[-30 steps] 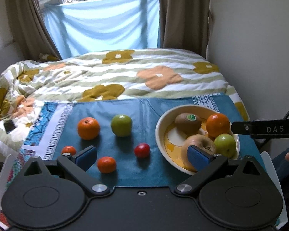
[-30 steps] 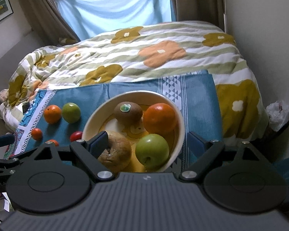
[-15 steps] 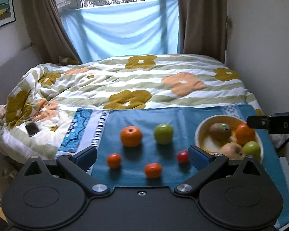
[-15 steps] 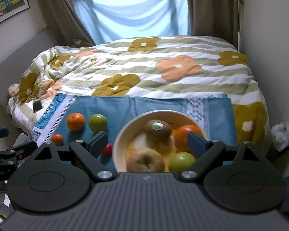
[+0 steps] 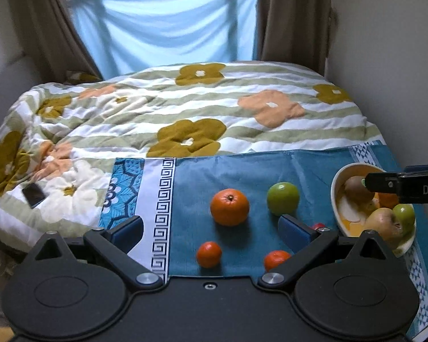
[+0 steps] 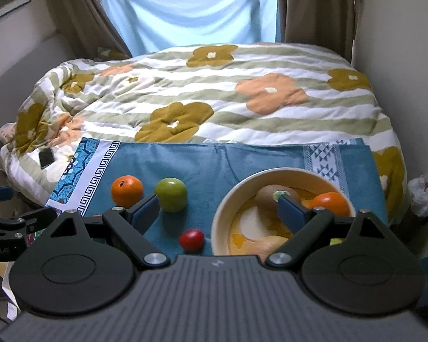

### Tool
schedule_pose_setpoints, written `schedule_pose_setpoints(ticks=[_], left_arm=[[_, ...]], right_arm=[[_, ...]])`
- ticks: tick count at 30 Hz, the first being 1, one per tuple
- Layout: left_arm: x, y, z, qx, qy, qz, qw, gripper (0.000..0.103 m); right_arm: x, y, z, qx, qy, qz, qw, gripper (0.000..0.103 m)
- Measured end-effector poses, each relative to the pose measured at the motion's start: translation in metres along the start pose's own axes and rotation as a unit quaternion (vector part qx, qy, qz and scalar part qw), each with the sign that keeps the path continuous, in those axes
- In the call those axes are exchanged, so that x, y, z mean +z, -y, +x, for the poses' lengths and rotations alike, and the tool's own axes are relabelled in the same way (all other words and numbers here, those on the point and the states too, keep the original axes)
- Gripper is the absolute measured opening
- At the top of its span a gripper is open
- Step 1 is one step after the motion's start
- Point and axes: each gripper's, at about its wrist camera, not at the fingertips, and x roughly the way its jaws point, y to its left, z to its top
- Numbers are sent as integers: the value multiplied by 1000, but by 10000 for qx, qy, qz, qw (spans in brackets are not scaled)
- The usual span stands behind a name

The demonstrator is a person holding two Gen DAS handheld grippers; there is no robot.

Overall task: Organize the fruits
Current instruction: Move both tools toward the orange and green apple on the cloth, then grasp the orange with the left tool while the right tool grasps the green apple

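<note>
A blue cloth (image 5: 242, 176) lies on the bed. On it sit a large orange (image 5: 229, 207), a green apple (image 5: 282, 198), two small tangerines (image 5: 209, 254), and a red tomato (image 6: 191, 239). A cream bowl (image 6: 228, 199) at the right holds a kiwi (image 6: 268, 195), an orange (image 6: 329, 201), a pear-like fruit (image 5: 383, 225) and a green apple (image 5: 403, 213). My left gripper (image 5: 211, 232) is open and empty above the cloth's front. My right gripper (image 6: 218, 209) is open and empty, between the loose apple and the bowl.
A flowered quilt (image 5: 185, 108) covers the bed behind the cloth. A dark phone (image 5: 33, 195) lies on the quilt at the left. A wall stands at the right, curtains and a window at the back.
Both grippers have shifted left and drawn back from the bowl. The loose fruits now sit between the left gripper's fingers. Both stay open and empty.
</note>
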Motion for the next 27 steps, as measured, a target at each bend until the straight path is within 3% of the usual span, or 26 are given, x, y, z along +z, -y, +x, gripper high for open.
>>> schedule_pose_setpoints(ticks=[10,21,27], left_arm=[[18,-26,73,-709,-570,298,9954,102],[23,-19,130,-1298,-948,814,9836,100],[20,-11,152,-1533,-1042,1112,9764,92]], right_arm=[[9,-30,53,-155,-224,464,9985,103],[12,-46,106,-369,-515,960,9934,103],[11,-50,124,-482,-623,1038,9915,103]])
